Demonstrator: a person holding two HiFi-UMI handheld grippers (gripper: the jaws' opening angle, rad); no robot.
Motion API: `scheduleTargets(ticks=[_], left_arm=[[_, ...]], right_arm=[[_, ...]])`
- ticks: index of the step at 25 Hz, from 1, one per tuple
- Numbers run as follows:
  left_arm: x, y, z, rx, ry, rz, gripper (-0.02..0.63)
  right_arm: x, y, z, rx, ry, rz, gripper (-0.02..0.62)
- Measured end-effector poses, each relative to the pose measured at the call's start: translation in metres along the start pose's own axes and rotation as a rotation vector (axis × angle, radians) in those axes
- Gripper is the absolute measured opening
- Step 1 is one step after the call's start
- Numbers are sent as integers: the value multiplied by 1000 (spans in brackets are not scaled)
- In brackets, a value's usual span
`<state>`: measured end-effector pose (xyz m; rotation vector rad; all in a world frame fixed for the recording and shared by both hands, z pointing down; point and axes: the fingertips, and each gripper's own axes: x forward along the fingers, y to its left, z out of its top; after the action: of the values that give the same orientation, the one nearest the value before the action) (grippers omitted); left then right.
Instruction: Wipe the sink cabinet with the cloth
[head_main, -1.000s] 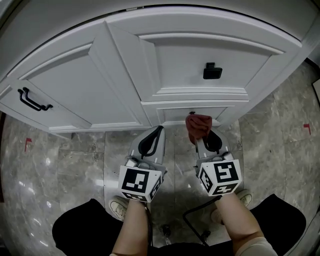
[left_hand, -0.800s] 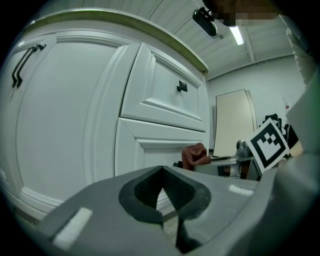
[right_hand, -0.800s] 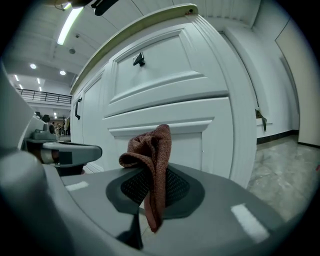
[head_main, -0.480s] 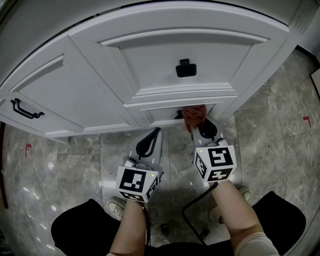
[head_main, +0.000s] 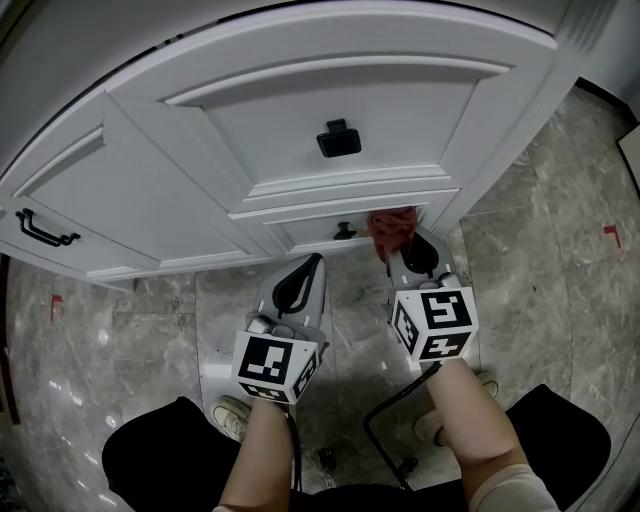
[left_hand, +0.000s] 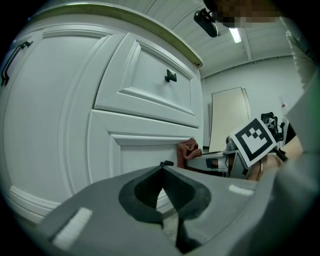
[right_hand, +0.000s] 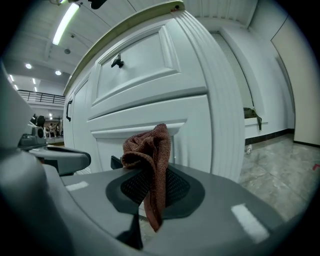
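While the white cabinet (head_main: 330, 100) is standing on the grey marble floor (head_main: 560, 280), both grippers are pointing at its lower front. The right gripper (head_main: 408, 246) is pinching a red-brown cloth (head_main: 392, 225), jaws pressed together on it, and is holding the cloth against the lower panel near the cabinet's right edge, just beside a small black knob (head_main: 344, 231). The left gripper (head_main: 305, 280) is hanging short of the cabinet, jaws pressed together on nothing.
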<state>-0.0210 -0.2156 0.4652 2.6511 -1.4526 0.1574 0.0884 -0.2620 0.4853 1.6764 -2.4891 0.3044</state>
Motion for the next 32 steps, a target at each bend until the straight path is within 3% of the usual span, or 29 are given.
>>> scheduleTargets(ticks=[6,9,15,18,21,26,32], left_arm=[[12,-14,2,-12,-8,-18,0],[16,-20,5,-27,-19,-23,0],[19,-23,2,-46,-28,-24,0],[16,-20,-2,-24,-21,-12,0],[8,-14,-6,-2,-18,9,0],[-8,12,-20,-20,-3,52,0],[-33,51,-30,-26,7,135,0]], right_arm=[[-13,-26,4,-2,3,-38,78],[-20,-33,4,37,-1,-46,78],[-34,-71,-5,107,7,-148,77],[-38,-71,-11,123,12,-163,77],[-33,-45,-31,142,48,-108,77],[-7,35,-69,149,117,49,77],[24,117,-85,203,154,196,77]])
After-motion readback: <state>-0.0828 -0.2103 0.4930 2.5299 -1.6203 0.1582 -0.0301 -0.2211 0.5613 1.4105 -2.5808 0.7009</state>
